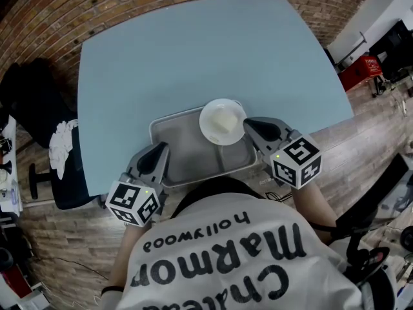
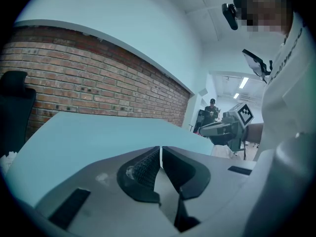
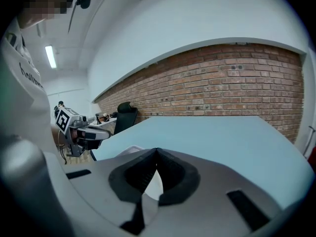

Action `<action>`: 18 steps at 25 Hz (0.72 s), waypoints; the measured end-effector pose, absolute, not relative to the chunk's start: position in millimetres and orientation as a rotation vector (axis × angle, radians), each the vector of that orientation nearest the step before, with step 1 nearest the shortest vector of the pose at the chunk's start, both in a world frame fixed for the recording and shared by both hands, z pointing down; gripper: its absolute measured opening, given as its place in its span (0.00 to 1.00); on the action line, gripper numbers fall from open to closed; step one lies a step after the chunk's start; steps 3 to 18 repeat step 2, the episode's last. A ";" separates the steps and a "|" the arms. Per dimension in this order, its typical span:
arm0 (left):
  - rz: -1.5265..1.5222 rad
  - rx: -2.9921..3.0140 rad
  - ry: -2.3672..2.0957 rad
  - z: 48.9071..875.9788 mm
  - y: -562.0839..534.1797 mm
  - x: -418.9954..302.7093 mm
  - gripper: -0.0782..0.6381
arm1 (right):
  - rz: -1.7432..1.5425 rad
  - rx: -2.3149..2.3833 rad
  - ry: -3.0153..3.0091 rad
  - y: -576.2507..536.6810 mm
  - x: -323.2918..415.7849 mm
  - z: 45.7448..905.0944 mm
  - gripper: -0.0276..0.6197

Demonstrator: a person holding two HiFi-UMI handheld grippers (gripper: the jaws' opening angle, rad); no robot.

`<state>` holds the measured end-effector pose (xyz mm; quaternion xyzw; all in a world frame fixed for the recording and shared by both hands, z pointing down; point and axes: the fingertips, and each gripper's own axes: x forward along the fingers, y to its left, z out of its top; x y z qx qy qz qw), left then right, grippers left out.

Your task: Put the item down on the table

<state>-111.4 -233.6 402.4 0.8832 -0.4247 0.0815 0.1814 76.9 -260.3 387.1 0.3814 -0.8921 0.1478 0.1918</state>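
Left gripper (image 1: pixel 162 149), right gripper (image 1: pixel 248 125): jaws closed on opposite tray (image 1: pixel 187 148) rims, frame centre. Tray likely stiff, light; 1 bowl (image 1: pixel 222 122) may slide

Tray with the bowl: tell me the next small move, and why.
Probably lower the tray level onto the table, jaws shut. Left gripper and right gripper appear to pinch its opposite rims, a white bowl rides on its far right corner, and I cannot tell whether it rests on the table yet.
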 end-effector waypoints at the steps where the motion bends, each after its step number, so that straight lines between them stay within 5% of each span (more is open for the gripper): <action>1: 0.230 2.494 -1.199 402.4 -233.8 -111.1 0.14 | 0.413 1.072 -2.504 -260.7 77.3 386.9 0.06; 18: 0.230 2.495 -1.199 402.5 -234.0 -110.8 0.14 | 0.411 1.073 -2.504 -261.0 77.8 386.8 0.06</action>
